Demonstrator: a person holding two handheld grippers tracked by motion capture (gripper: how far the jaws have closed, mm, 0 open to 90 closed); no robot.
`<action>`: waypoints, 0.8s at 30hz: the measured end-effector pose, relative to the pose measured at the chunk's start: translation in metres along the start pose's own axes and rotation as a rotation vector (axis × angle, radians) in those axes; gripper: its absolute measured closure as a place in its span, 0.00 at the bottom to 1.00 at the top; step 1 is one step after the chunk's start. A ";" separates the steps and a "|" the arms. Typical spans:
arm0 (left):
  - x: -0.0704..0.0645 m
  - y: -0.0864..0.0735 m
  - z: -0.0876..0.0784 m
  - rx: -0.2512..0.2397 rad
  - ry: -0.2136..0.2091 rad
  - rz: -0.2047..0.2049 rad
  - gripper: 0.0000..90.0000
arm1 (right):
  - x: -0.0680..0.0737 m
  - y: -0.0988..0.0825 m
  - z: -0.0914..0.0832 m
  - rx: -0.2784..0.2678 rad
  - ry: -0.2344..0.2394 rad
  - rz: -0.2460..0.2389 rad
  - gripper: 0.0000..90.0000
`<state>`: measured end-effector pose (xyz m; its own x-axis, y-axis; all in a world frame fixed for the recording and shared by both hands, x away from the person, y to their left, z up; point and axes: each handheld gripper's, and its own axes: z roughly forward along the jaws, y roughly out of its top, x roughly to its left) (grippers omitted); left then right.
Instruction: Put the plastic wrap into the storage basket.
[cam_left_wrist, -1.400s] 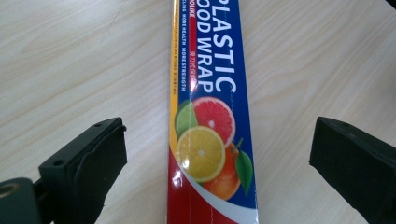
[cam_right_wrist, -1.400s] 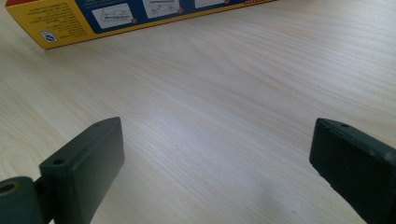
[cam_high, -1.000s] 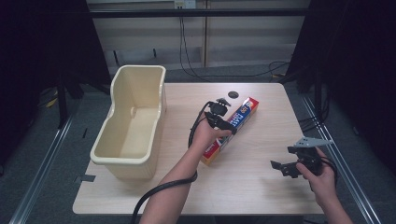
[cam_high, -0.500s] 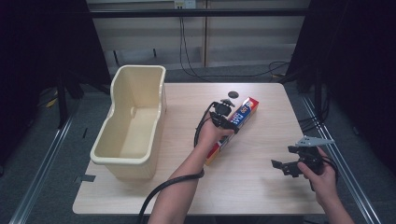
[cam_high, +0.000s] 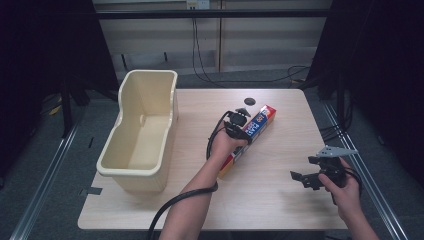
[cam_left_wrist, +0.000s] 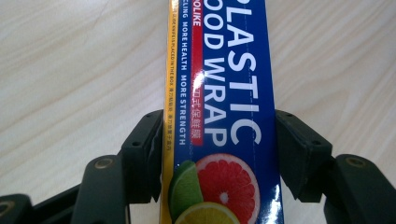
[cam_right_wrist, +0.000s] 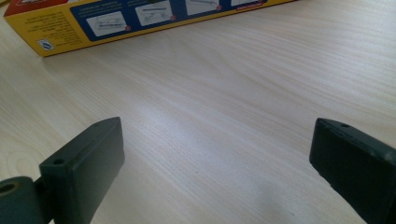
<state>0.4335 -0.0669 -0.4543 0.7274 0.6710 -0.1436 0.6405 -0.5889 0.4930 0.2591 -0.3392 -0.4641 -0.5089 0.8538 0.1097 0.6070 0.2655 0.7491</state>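
On the worktop (cam_high: 280, 200), the plastic wrap box (cam_high: 256, 131) lies near the centre, its long axis running from 7 to 1 o'clock. The left gripper (cam_high: 239, 125) sits over the box's middle; its fingers (cam_left_wrist: 144, 149) have just been closing and now press both long sides of the box. At 4 o'clock from the box, well apart, the right gripper (cam_high: 307, 179) hovers with fingers (cam_right_wrist: 88, 163) spread wide, nothing between them. A cream tub (cam_high: 142, 135) stands at 9 o'clock.
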 end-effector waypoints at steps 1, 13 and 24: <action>-0.001 -0.003 -0.002 0.004 -0.002 0.003 0.44 | 0.001 0.000 0.000 -0.001 -0.004 -0.003 0.03; -0.001 -0.003 0.003 0.062 -0.032 -0.005 0.32 | 0.001 0.000 0.000 -0.001 0.000 -0.006 0.03; -0.005 0.014 0.015 0.117 0.018 -0.001 0.42 | -0.002 -0.001 -0.001 0.002 0.004 0.009 0.03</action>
<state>0.4425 -0.0852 -0.4601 0.7228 0.6790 -0.1283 0.6664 -0.6359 0.3892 0.2588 -0.3420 -0.4643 -0.5061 0.8542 0.1193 0.6125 0.2586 0.7469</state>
